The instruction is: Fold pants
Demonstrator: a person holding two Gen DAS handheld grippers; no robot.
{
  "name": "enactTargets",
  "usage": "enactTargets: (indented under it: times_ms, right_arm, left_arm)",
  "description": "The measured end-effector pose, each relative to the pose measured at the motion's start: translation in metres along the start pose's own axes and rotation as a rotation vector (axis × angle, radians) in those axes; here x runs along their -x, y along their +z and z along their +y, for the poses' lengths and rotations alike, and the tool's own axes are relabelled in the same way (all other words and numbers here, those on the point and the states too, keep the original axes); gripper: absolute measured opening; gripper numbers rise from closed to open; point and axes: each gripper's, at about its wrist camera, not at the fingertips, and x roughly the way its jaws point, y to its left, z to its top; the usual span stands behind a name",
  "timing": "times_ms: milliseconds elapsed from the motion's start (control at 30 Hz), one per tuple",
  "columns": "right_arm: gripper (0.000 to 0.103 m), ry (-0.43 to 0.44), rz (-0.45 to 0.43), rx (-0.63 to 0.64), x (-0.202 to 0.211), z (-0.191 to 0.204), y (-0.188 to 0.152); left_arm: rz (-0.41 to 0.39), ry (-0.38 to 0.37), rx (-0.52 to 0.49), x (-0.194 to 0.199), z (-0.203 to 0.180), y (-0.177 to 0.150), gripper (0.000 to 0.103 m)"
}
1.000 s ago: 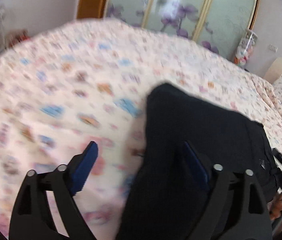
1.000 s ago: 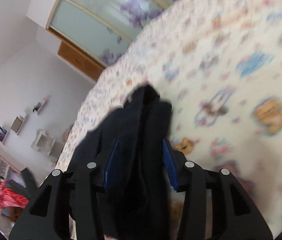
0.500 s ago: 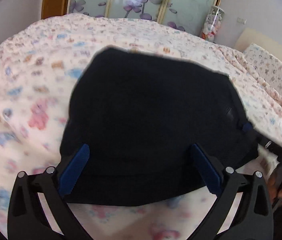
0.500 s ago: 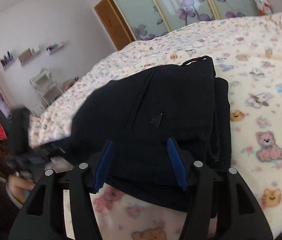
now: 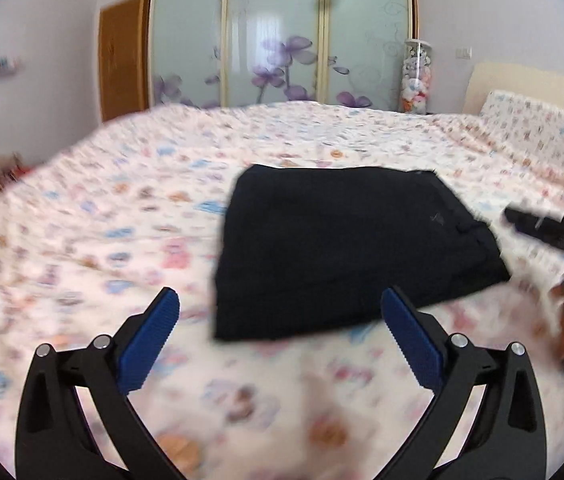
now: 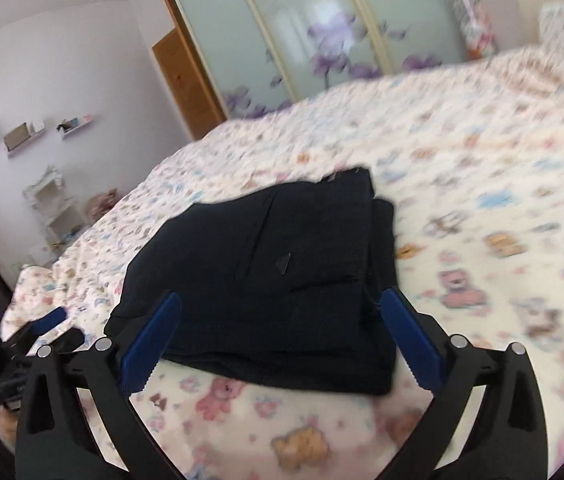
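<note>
the pants (image 5: 345, 248) sit folded into a dark stack on the bedspread (image 5: 102, 216), roughly mid-bed on the side away from the wardrobe doors (image 5: 278, 32). both tongs are let go and holding nothing: the left gripper (image 5: 280, 334) gapes wide, and the right gripper's (image 6: 280, 334) jaws have just been opening, with the stack's near edge showing between them untouched. i reckon the risk now is a jaw snagging that edge while pulling away and dragging the top layer loose.

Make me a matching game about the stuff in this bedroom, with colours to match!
Things:
1. pants
2. pads on the left gripper fingers
3. flowers on the wardrobe doors
4. door beside the wardrobe

Colours:
A. purple
B. brown wood
C. black
D. blue

Pairs: 1-C, 2-D, 3-A, 4-B
</note>
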Motion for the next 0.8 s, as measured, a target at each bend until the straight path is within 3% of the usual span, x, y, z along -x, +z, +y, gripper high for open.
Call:
enactTargets:
  times_ms: [67, 167, 267, 433, 800]
  right_arm:
    - [0.102, -0.085, -0.036, 0.009, 0.020, 0.013, -0.007]
    - [0.102, -0.168, -0.074, 0.016, 0.045, 0.037, -0.026]
    - [0.102, -0.221, -0.118, 0.060, 0.058, 0.058, -0.049]
    - [0.102, -0.295, -0.219, 0.167, 0.061, 0.094, -0.083]
    - [0.102, -0.340, -0.184, 0.231, 0.046, 0.119, -0.102]
  left_arm:
    - [0.002, 0.045, -0.006, 0.011, 0.001, -0.009, 0.101]
    - [0.007, 0.033, 0.052, 0.022, 0.007, -0.020, 0.101]
    - [0.025, 0.012, 0.131, 0.025, 0.017, -0.035, 0.101]
    - [-0.019, 0.018, 0.130, 0.032, 0.016, -0.054, 0.101]
    - [-0.067, -0.033, 0.080, 0.043, 0.008, -0.060, 0.101]
